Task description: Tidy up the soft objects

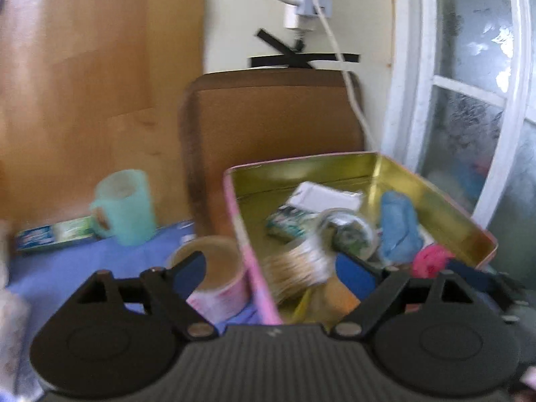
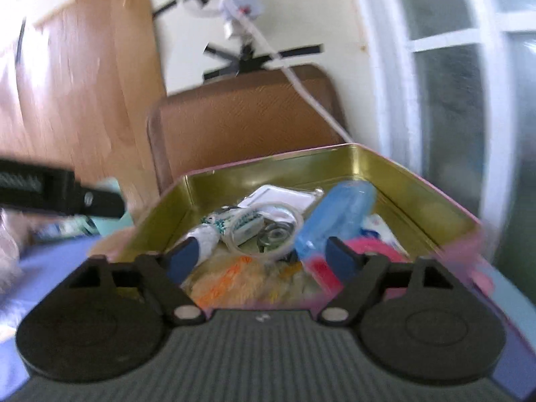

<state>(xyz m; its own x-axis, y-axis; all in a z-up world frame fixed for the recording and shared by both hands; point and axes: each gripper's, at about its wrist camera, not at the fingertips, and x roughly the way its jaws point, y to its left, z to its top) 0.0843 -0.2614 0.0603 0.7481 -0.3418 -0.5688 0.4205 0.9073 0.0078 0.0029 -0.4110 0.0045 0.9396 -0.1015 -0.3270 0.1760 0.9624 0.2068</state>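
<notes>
A pink tin box with a gold inside stands on the blue cloth and holds several small items. Among them are a blue soft cloth, a pink fluffy thing, a pale fluffy piece with orange, a white packet and a round clear lid. My left gripper is open, straddling the tin's near left wall. My right gripper is open just above the tin's near end. Both views are blurred.
A roll of pink tape lies left of the tin. A mint green mug and a toothpaste box stand at the back left. A brown padded board leans behind. A window is at right.
</notes>
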